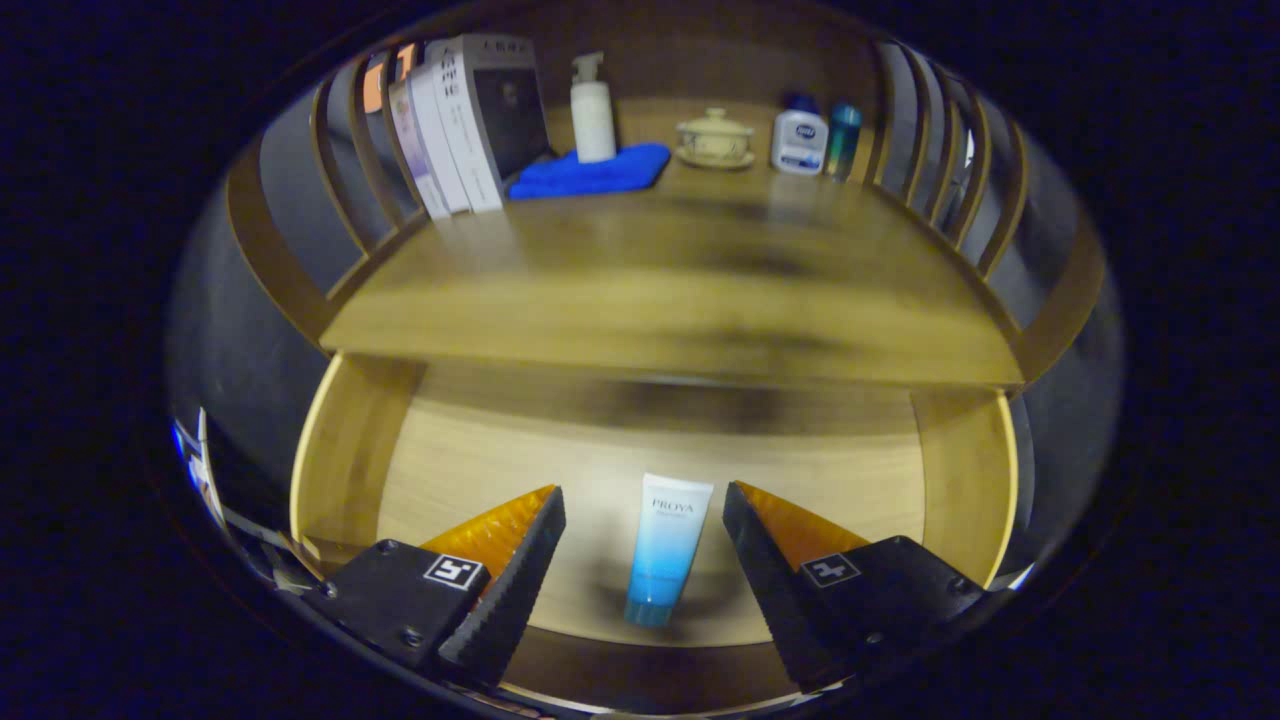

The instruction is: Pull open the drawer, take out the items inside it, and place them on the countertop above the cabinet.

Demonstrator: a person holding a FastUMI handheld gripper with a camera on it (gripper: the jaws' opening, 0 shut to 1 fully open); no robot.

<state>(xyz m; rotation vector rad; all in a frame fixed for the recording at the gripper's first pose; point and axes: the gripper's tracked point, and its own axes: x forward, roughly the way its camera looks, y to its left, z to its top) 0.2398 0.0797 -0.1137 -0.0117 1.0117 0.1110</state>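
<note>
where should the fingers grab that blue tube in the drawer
Grip the tube across its middle, coming straight down from above. It lies flat on the drawer floor, lengthwise between the open fingers, so its narrow width fits their gap.

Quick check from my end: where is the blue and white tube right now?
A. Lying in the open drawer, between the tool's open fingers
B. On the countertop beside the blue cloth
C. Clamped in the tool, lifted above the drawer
A: the tube lies on the drawer floor, with the tool open and its fingers either side, not touching it.
</note>
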